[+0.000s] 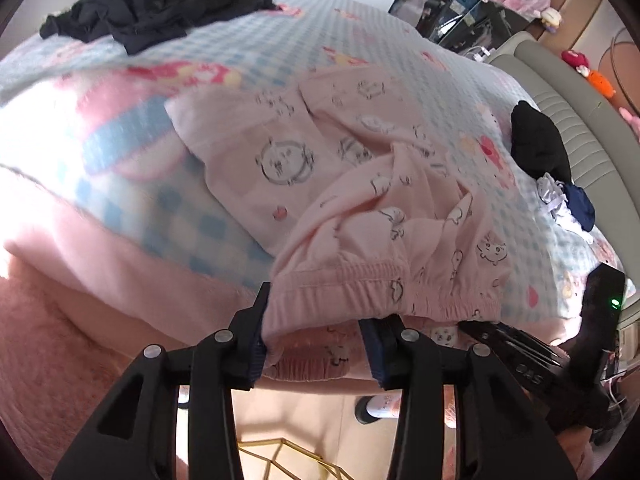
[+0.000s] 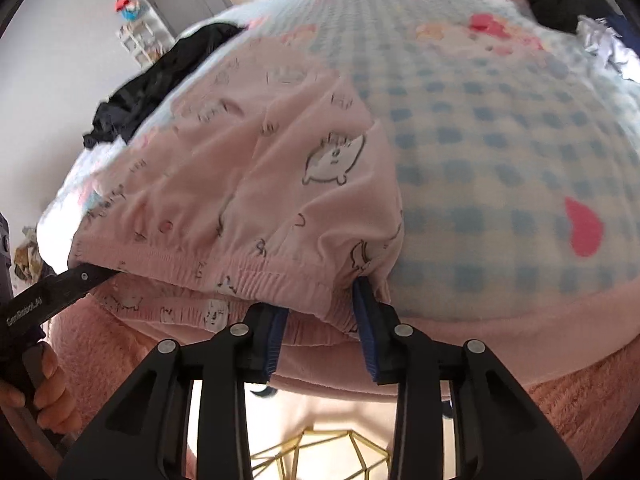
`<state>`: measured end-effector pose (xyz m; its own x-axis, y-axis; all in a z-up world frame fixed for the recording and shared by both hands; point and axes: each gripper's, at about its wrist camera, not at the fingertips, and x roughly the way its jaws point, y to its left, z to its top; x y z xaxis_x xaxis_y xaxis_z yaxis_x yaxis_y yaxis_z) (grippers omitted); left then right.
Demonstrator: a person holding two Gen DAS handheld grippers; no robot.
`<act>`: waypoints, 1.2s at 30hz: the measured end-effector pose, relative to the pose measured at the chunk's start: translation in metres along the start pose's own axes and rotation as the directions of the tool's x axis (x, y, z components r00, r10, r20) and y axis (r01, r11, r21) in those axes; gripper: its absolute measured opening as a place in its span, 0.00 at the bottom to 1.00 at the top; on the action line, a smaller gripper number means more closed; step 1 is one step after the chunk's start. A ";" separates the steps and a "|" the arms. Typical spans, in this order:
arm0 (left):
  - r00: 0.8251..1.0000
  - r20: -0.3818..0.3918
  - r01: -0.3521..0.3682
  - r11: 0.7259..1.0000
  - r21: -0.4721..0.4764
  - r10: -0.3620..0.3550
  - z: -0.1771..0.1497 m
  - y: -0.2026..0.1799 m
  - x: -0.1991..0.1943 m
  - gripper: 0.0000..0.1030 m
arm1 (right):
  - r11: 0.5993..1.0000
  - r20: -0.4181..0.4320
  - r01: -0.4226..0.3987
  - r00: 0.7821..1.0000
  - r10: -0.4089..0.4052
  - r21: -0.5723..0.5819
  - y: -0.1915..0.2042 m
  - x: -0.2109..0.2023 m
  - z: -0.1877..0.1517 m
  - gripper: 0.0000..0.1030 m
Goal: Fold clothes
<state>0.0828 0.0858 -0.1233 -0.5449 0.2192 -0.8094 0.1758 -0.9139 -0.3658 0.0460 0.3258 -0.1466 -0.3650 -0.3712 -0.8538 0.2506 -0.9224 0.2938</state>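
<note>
Standing apart at the bed [image 1: 132,216] edge: left gripper [image 1: 316,344] straddling the pink pants [image 1: 352,184] waistband, not pinching; right gripper [image 2: 322,336] parted likewise, pads flanking cloth.

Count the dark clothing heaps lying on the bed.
2: a black heap at the bed's far left, another black heap at its right edge. More could be hidden outside the views.
</note>
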 end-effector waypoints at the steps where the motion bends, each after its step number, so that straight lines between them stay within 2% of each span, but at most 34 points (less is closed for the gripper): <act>1: 1.000 0.000 0.007 1.000 -0.009 -0.007 -0.001 0.001 0.001 0.41 | 1.000 -0.014 0.004 1.000 -0.004 0.005 0.000 0.004 0.000 0.32; 7: 0.999 -0.009 0.037 0.996 -0.085 -0.038 -0.002 0.011 0.011 0.41 | 0.994 -0.039 -0.007 0.999 0.011 0.113 -0.016 0.011 0.005 0.33; 9: 0.999 -0.015 0.041 0.990 -0.134 -0.044 -0.003 0.017 0.015 0.42 | 0.996 -0.038 0.022 0.999 -0.019 0.085 -0.014 0.010 0.003 0.28; 11: 0.996 -0.045 0.063 0.985 -0.161 -0.071 -0.007 0.020 0.023 0.49 | 0.998 -0.039 0.060 0.998 -0.059 0.037 -0.007 0.010 0.003 0.25; 13: 0.989 -0.093 0.100 0.983 -0.157 -0.115 -0.010 0.021 0.031 0.48 | 0.998 -0.046 0.056 0.997 -0.056 0.013 -0.003 0.008 0.007 0.24; 14: 0.987 -0.097 0.115 0.983 -0.145 -0.130 -0.012 0.020 0.031 0.45 | 0.999 -0.051 0.042 0.998 -0.041 0.016 -0.004 0.006 0.010 0.21; 15: 0.988 -0.083 0.120 0.984 -0.132 -0.132 -0.012 0.018 0.027 0.42 | 0.999 -0.053 0.030 0.998 -0.029 0.023 -0.006 0.004 0.013 0.18; 16: 0.990 -0.065 0.119 0.986 -0.115 -0.127 -0.012 0.016 0.021 0.31 | 0.999 -0.047 0.011 0.999 -0.009 0.035 -0.008 0.000 0.015 0.13; 17: 0.992 -0.039 0.114 0.989 -0.091 -0.118 -0.011 0.012 0.013 0.27 | 0.999 -0.035 -0.013 0.999 0.015 0.050 -0.010 -0.007 0.018 0.09; 19: 0.997 0.036 0.076 0.997 -0.016 -0.075 -0.006 0.002 -0.008 0.19 | 0.998 0.019 -0.044 0.999 0.043 0.049 -0.010 -0.026 0.023 0.07; 22: 0.990 0.139 0.008 0.997 0.075 -0.018 0.004 -0.014 -0.038 0.12 | 0.999 0.134 -0.040 0.990 0.040 0.001 -0.003 -0.061 0.029 0.07; 26: 0.973 0.231 -0.008 0.991 0.132 -0.023 0.026 -0.031 -0.075 0.11 | 0.997 0.253 0.054 0.967 -0.040 -0.048 0.016 -0.089 0.045 0.06; 28: 0.953 0.299 0.002 0.984 0.178 -0.056 0.028 -0.040 -0.102 0.11 | 0.996 0.296 0.065 0.954 -0.042 -0.069 0.025 -0.106 0.053 0.06; 31: 0.933 0.340 0.036 0.972 0.231 -0.115 0.030 -0.051 -0.128 0.11 | 0.994 0.354 0.055 0.935 -0.017 -0.099 0.041 -0.128 0.065 0.05; 34: 0.930 0.339 0.056 0.965 0.257 -0.144 0.033 -0.056 -0.139 0.11 | 0.993 0.391 0.027 0.920 0.020 -0.115 0.050 -0.147 0.066 0.05; 36: 0.937 0.319 0.062 0.966 0.251 -0.143 0.032 -0.055 -0.133 0.11 | 0.994 0.395 0.011 0.918 0.032 -0.106 0.047 -0.158 0.063 0.05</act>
<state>0.1193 0.0957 0.0197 -0.7974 0.2266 -0.5593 -0.0695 -0.9551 -0.2879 0.0591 0.3343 0.0288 -0.6811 -0.4128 -0.6047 0.3406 -0.9097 0.2375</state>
